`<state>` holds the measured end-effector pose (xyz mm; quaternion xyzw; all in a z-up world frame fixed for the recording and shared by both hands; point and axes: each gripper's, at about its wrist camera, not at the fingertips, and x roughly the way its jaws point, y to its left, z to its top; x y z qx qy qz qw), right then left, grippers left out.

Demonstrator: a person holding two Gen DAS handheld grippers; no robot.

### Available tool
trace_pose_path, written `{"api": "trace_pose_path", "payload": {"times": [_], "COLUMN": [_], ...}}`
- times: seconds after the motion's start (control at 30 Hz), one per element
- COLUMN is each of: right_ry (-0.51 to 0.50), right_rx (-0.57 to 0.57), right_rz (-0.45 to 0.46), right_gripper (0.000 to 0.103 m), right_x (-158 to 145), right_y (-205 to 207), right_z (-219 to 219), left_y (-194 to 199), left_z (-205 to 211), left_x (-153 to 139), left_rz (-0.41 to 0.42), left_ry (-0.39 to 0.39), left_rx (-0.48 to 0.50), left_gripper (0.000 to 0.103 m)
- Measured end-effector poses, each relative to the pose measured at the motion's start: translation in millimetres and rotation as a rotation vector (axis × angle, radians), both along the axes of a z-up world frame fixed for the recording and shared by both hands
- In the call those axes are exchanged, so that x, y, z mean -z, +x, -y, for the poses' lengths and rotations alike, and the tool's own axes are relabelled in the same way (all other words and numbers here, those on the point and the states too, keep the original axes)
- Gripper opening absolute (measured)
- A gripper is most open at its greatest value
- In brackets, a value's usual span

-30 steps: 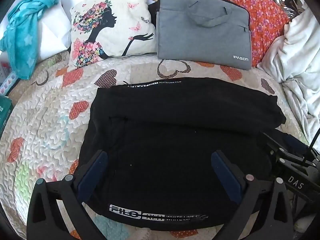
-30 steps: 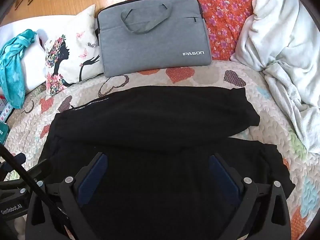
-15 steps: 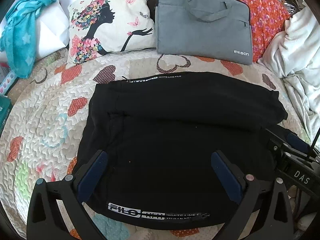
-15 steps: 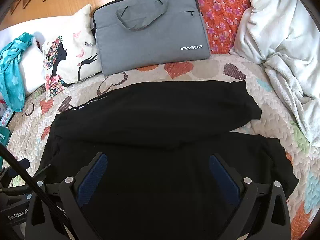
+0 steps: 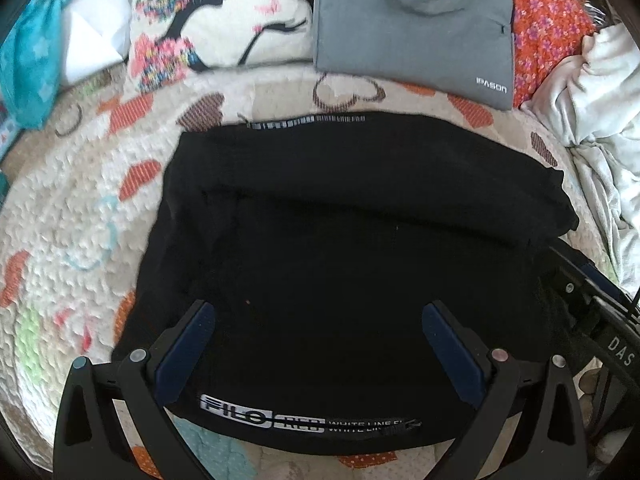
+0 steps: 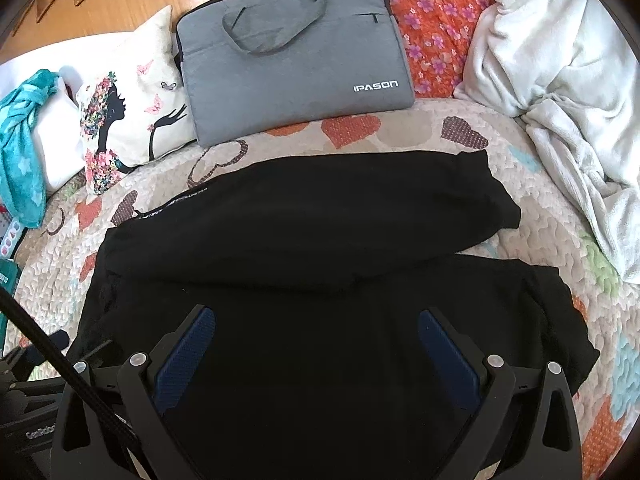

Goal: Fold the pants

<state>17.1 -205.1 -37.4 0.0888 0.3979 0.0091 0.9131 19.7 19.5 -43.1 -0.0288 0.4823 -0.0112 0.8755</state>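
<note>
Black pants (image 5: pixel 340 248) lie on a heart-patterned quilt (image 5: pixel 72 208), with the far layer folded over the near one. A white logo strip marks the near edge in the left wrist view. My left gripper (image 5: pixel 318 316) hovers open above the pants' near left part, nothing between its blue pads. In the right wrist view the same pants (image 6: pixel 320 248) fill the middle, and my right gripper (image 6: pixel 316 320) hangs open over their near right part. Each gripper's body shows at the edge of the other's view.
A grey laptop bag (image 6: pixel 296 56) and a printed pillow (image 6: pixel 132 112) lean at the back. An orange flowered cushion (image 6: pixel 436 12) stands behind the bag. A white blanket (image 6: pixel 568 92) is heaped at the right, a teal cloth (image 6: pixel 20 160) at the left.
Both grippers have drifted forward and slightly higher over the pants, still open. The pants have not shifted.
</note>
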Motion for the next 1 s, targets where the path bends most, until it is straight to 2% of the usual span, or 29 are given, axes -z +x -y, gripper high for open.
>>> {"api": "trace_pose_path", "payload": {"times": [0.07,0.17,0.33,0.43,0.57,0.77,0.83,0.93,1.0], "right_ry": [-0.019,-0.05,0.006,0.031,0.025,0.071,0.074,0.101,0.178], "right_rx": [0.005,0.017,0.03,0.033,0.062,0.109,0.114,0.111,0.082], "right_rz": [0.001,0.001,-0.03,-0.038,-0.007,0.033,0.049,0.093,0.119], "right_gripper": [0.103,0.103,0.103,0.103,0.099,0.099,0.099,0.096,0.096], "right_x": [-0.9,-2.6,-0.5,-0.3,-3.8,-8.7,-11.2,-20.7,-27.3], "right_y": [0.3,0.6,2.4,2.6,0.2,-7.3,-12.3,-26.6,-36.3], "right_z": [0.1,0.9,10.7,16.4,24.9,36.0,35.7,38.2,43.8], "left_y": [2.3,3.2,3.0,-0.7,-5.1,-17.4,-22.9,-39.2,-48.1], "left_z": [0.1,6.0,10.7,10.7,3.3,5.0,6.7,1.9,-4.5], "left_x": [5.9,17.1,38.4,40.3,45.4,43.4,37.9,16.7,0.7], "left_rz": [-0.028,-0.063,-0.136,-0.134,-0.168,-0.141,-0.124,-0.049,0.01], "left_ry": [0.0,0.045,0.056,0.044,-0.012,0.017,-0.002,-0.079,-0.113], "left_rx": [0.003,0.013,0.03,0.027,0.027,0.066,0.081,0.107,0.111], "left_gripper": [0.103,0.103,0.103,0.103,0.103,0.103,0.102,0.083,0.082]}}
